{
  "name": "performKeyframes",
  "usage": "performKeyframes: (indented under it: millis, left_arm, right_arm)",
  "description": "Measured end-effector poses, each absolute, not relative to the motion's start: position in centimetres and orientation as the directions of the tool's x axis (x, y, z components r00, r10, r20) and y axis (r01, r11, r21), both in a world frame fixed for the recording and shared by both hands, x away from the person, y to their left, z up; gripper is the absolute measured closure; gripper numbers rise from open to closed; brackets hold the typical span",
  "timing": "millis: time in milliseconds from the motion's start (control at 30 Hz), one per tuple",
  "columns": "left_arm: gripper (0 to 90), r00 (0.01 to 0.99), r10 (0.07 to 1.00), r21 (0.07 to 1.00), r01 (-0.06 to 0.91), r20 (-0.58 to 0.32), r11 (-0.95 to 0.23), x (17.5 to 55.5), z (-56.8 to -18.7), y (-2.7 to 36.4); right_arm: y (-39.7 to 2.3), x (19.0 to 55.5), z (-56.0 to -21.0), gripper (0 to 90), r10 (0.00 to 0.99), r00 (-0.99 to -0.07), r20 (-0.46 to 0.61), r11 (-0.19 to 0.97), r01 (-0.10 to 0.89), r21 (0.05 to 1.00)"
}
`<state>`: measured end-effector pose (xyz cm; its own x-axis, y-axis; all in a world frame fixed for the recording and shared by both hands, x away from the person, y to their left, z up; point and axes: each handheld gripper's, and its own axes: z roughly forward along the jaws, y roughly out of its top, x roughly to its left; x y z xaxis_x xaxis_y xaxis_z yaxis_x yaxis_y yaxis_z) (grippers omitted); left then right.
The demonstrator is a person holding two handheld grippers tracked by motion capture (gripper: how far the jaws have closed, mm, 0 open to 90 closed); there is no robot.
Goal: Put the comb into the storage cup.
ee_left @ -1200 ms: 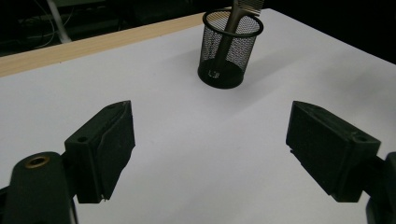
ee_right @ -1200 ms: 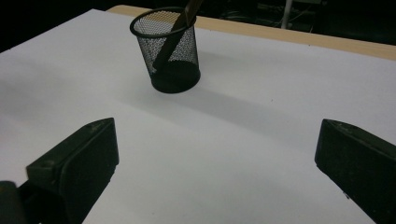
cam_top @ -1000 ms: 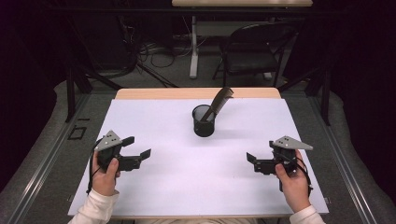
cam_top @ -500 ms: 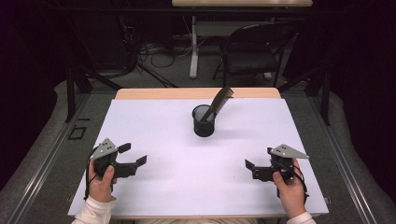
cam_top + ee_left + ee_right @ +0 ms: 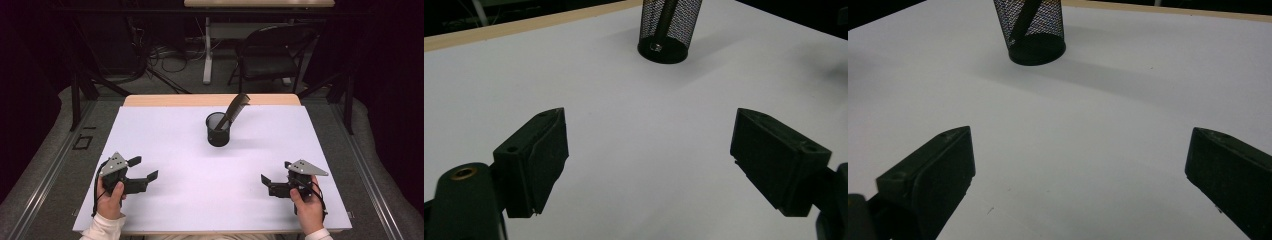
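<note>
At the middle of the table (image 5: 165, 150), toward its far edge, a black mesh cup (image 5: 218, 130) stands upright so it can prop the comb (image 5: 234, 109), whose long axis leans up and away to the right. Left tongs (image 5: 145, 169) and right tongs (image 5: 274, 176) sit near the front corners, both spread and empty, well apart from the cup
</note>
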<state>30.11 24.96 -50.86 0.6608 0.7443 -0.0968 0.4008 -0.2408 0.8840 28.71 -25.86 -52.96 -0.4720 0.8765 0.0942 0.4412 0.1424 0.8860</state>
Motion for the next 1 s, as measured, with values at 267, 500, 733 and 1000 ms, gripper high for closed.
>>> performKeyframes:
  millis: [267,500,733,1000]
  left_arm:
    - [15.7,0.662,0.744,0.884,0.398,-0.091,-0.245,30.07,-51.17,25.00]
    - [15.7,0.663,0.743,0.883,0.398,-0.090,-0.248,30.14,-51.35,25.04]
    - [15.7,0.661,0.745,0.881,0.402,-0.091,-0.250,30.22,-51.60,25.01]
    - [15.7,0.661,0.744,0.880,0.405,-0.094,-0.249,30.36,-51.70,25.00]
  right_arm:
    - [-25.57,28.51,-53.29,0.0,0.876,-0.474,0.083,0.143,0.422,0.895]
    - [-25.41,28.56,-53.53,0.0,0.875,-0.476,0.088,0.143,0.428,0.892]
    - [-25.29,28.71,-53.88,0.0,0.874,-0.478,0.087,0.150,0.435,0.888]
    - [-25.47,28.74,-54.01,0.0,0.877,-0.472,0.091,0.142,0.434,0.890]
